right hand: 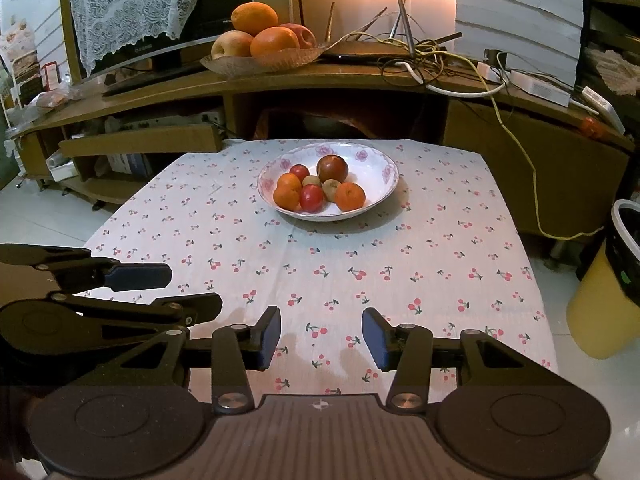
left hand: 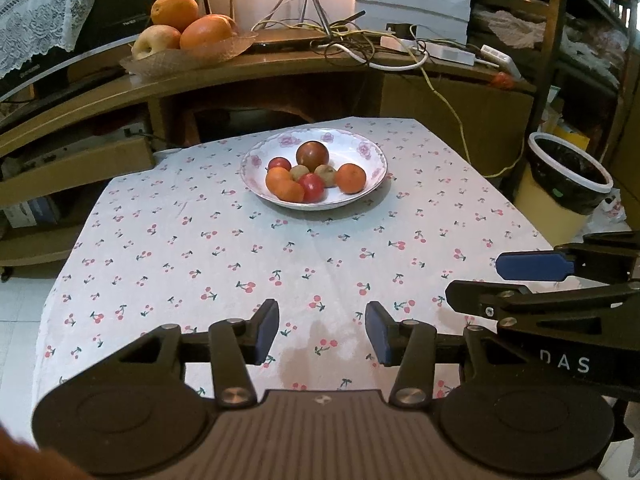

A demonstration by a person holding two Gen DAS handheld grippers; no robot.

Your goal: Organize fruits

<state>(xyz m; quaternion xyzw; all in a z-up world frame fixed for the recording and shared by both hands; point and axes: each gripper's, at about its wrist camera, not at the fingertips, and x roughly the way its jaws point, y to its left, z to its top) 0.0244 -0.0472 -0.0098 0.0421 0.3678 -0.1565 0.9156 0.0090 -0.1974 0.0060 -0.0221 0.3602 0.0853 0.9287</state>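
A white flowered plate [left hand: 372,160] [right hand: 380,168] sits at the far middle of the cherry-print table. It holds several small fruits: a dark red-brown one [left hand: 312,153] [right hand: 332,168], oranges [left hand: 351,178] [right hand: 350,196], red ones [left hand: 312,187] [right hand: 311,198] and small brown ones. My left gripper [left hand: 322,332] is open and empty above the near table edge. My right gripper [right hand: 321,334] is open and empty beside it, and shows at the right of the left wrist view [left hand: 532,276].
A glass dish with big oranges and apples [left hand: 188,28] [right hand: 264,36] stands on the wooden cabinet behind the table, next to tangled cables [left hand: 360,44]. A yellow bin with a black liner [left hand: 560,184] [right hand: 612,280] stands right of the table.
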